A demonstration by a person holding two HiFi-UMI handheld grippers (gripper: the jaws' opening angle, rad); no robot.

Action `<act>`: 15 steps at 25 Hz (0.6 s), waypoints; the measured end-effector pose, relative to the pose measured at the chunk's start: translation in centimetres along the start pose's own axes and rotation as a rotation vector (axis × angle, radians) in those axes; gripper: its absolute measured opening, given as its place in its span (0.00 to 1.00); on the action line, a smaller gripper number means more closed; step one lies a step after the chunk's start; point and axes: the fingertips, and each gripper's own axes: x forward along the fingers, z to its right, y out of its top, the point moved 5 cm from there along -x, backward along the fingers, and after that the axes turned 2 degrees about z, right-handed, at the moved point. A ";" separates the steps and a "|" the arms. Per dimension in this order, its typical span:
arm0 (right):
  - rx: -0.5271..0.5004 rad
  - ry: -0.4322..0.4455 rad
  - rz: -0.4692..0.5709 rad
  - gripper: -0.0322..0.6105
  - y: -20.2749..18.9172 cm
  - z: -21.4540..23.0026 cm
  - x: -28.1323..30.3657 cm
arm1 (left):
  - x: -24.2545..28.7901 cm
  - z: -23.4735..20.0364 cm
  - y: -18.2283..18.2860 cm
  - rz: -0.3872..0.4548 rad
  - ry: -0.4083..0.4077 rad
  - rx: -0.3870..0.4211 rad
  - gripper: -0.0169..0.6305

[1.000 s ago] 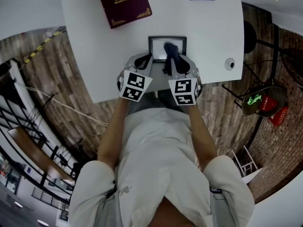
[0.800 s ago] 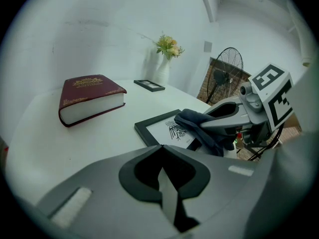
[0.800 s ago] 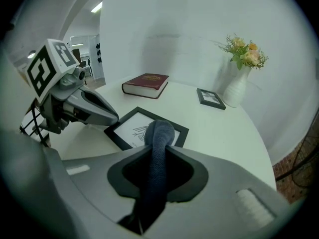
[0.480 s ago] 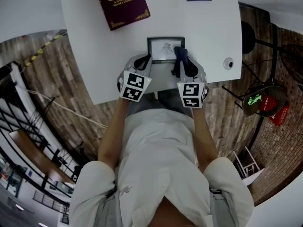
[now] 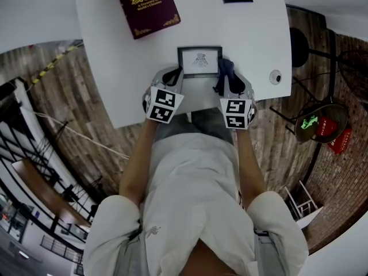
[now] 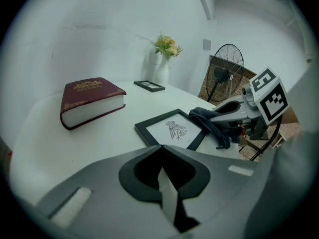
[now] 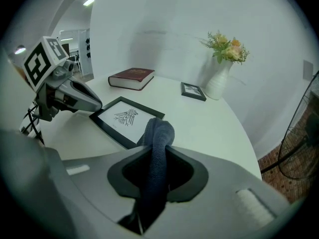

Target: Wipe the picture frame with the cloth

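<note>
Just ahead of the left gripper, the picture frame lies flat on the white counter, showing a small dark drawing on pale paper inside a black border. The left jaws are pressed together with nothing between them, and their tip sits just beside the frame's near left corner; whether it touches the border cannot be told.

The right gripper has its jaws pinching the dark blue cloth. The cloth rises out from between them in a thick roll, and its bunched end rests at the frame's right edge, near the corner closest to these jaws. Seen from the left gripper view, the cloth drapes off the right jaws in loose folds, partly over that edge of the border.

Beyond the left jaws and off to their left, a thick maroon book with gold print lies closed on the counter, well apart from the frame. Farther past the right jaws, a small frame lies flat near a white vase of flowers by the wall. A standing fan shows behind the counter's far right edge in the left gripper view.
</note>
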 end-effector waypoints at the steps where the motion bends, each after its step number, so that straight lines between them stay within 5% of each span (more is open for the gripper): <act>1: 0.002 -0.003 0.000 0.15 0.0 0.1 0.0 | 0.0 0.0 0.0 0.001 0.001 0.006 0.06; 15: 0.013 -0.042 0.129 0.15 3.7 1.7 -2.4 | -1.3 -0.1 1.0 0.066 0.025 0.007 0.06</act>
